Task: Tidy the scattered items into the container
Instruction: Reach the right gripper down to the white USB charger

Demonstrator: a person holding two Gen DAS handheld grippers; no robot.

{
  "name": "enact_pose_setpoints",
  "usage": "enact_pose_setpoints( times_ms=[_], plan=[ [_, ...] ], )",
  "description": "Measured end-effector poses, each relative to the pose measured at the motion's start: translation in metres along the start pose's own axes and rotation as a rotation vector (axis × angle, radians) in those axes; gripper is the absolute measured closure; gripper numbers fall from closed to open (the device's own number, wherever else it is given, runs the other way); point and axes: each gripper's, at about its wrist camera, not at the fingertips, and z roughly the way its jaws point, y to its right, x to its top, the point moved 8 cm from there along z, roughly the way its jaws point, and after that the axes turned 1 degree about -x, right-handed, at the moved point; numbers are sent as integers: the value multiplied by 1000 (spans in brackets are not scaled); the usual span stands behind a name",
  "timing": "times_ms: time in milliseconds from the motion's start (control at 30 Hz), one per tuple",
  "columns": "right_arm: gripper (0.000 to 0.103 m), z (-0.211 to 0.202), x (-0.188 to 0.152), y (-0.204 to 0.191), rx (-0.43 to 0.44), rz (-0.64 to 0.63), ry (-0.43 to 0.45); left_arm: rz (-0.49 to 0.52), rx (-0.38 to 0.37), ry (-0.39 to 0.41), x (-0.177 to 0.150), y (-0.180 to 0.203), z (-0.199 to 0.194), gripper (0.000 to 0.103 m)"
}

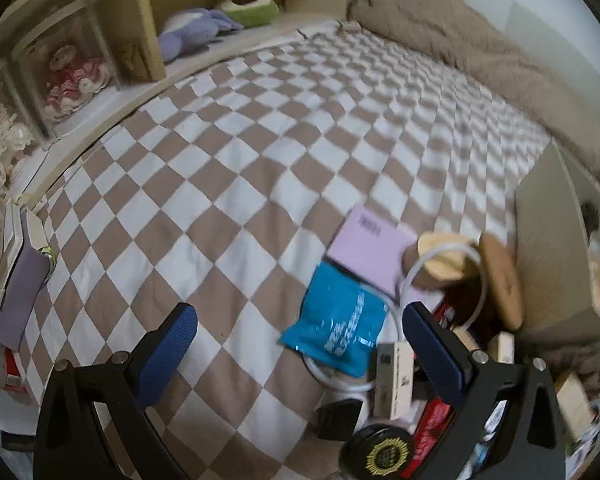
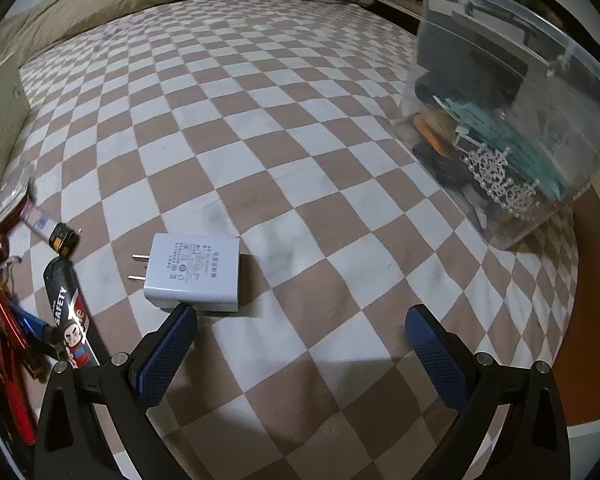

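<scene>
The right gripper hangs just above the checked bedspread with its jaws spread wide and nothing between them. Its left blue pad sits right at the near edge of the white plug adapter, which lies flat at about eleven o'clock from the jaws, prongs pointing to nine. As I judge it, that adapter is the piece to take now. To do it well, slide the tool over toward ten o'clock until the white body sits squarely between both pads, then close across its short sides, keeping clear of the prongs. The clear plastic container, already part filled, stands well apart at two o'clock, so the carry goes up and to the right.

The left gripper is likewise wide and empty. A blue pouch lies at one o'clock from it, a pink box beyond, tangled with a white cable; lift those singly, I think, or the cable drags.
</scene>
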Motion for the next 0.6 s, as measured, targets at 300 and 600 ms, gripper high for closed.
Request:
enact_pose_setpoints(
  times_ms=[300,600],
  plan=[
    [0,-1,-2,-11,27,-18,-7,223,54,20,-18,28,-7,0],
    [0,-2,-1,-13,50,-9,-3,262,162,-10,-47,0,4,0]
  ],
)
